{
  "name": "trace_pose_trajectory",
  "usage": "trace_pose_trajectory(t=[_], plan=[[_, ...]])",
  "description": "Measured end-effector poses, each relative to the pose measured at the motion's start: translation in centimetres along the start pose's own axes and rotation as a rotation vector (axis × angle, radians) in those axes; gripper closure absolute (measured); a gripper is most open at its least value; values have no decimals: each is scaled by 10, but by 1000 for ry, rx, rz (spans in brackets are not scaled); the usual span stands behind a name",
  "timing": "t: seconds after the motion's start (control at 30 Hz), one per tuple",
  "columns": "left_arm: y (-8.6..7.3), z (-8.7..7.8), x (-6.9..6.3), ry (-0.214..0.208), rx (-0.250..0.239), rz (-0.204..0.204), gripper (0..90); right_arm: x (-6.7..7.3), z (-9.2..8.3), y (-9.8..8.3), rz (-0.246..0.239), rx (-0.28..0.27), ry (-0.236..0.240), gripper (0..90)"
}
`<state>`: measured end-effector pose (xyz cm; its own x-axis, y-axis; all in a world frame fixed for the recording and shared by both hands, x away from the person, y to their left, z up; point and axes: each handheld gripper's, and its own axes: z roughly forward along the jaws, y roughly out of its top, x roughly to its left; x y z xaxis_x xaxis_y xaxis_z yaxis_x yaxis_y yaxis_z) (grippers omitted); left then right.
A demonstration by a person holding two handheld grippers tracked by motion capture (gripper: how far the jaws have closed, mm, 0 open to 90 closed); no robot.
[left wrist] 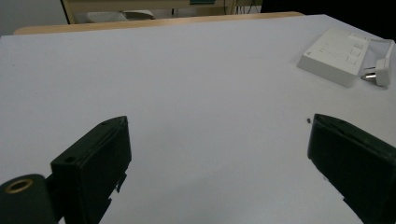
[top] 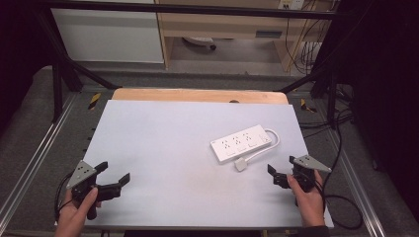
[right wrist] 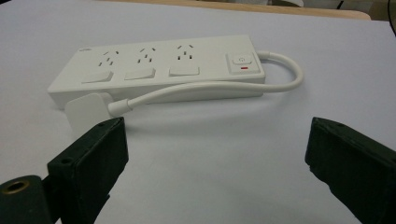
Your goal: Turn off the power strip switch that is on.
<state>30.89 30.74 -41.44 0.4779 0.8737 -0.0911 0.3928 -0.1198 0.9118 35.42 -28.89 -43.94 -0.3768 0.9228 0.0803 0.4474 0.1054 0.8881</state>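
A white power strip (top: 241,142) lies flat on the pale table top (top: 163,143), right of centre, with its white cable (top: 272,142) looping back to a white plug (top: 240,165) beside it. My right gripper (top: 281,166) rests open at the near right, a short way in front of the plug, with nothing between its jaws. In the right gripper view the power strip (right wrist: 159,65), cable (right wrist: 210,88) and plug (right wrist: 86,109) lie just beyond the open right gripper (right wrist: 217,158). My left gripper (top: 114,172) sits open and empty at the near left, far from the power strip (left wrist: 334,53) and plug (left wrist: 380,72).
A wooden strip (top: 197,95) borders the table's far edge. Metal frame rails (top: 34,148) run along both sides, and black cables (top: 341,148) trail off the right side. Shelving and a white cabinet (top: 108,34) stand on the floor beyond the table.
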Motion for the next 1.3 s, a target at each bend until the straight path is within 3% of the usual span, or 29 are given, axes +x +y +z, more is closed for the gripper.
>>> trace_pose_trajectory(t=[0.17,0.33,0.57,0.73,0.9,1.17,1.3], plan=[[-1,1,1,-5,4,-9,59,-1,1,1,13,3,-1,63],[-1,3,1,-15,13,-17,60,3,-4,6,-6,-42,15,71],[-2,4,1,-18,20,-20,69,5,-7,8,-9,-55,19,57],[-2,3,-2,-14,20,7,63,8,-8,10,-17,-52,24,46],[-1,2,-1,-8,20,10,61,9,-12,18,-25,-28,80,43],[-1,2,-1,-10,20,12,58,6,-18,25,3,-60,60,42],[-1,1,-1,-12,18,11,58,11,-19,31,-20,-56,62,38]])
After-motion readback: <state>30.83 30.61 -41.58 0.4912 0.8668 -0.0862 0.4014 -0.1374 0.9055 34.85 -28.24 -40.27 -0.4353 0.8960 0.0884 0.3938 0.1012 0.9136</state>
